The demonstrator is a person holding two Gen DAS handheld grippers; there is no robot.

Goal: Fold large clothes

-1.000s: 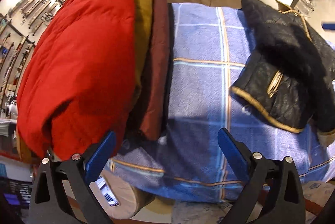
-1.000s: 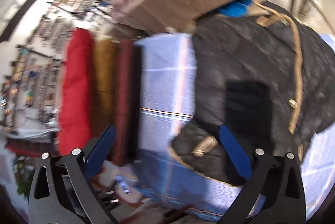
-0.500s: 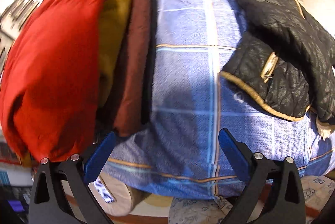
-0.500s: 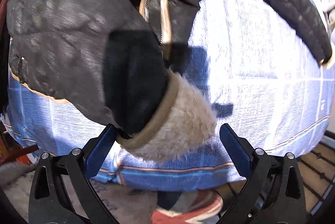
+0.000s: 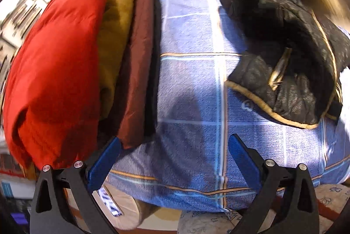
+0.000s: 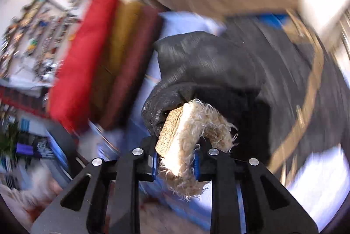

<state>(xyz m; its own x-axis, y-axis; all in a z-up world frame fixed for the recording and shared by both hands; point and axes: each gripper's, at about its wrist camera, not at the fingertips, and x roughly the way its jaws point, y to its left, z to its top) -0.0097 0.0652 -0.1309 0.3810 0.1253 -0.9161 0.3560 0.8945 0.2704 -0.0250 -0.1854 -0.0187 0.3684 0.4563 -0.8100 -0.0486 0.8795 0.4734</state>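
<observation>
The right claw point(image 6: 175, 165) is closing, its blue pads pinching the fleecy cuff point(image 6: 196, 124) of a black jacket point(image 5: 284, 63). The jacket lies crumpled on the right side of a blue checked quilt point(image 5: 190, 85). The left claw point(image 5: 172, 159) hangs over the quilt's near edge, jaws wide apart with nothing between them. Folded red point(image 5: 54, 63), mustard point(image 5: 113, 37) and maroon point(image 5: 137, 72) clothes are stacked at the quilt's left.

Black quilted jacket point(image 5: 291, 72) with tan trim; blue checked cover point(image 5: 192, 89); red point(image 5: 54, 72), mustard point(image 5: 116, 37), maroon point(image 5: 137, 72) cushions.
</observation>
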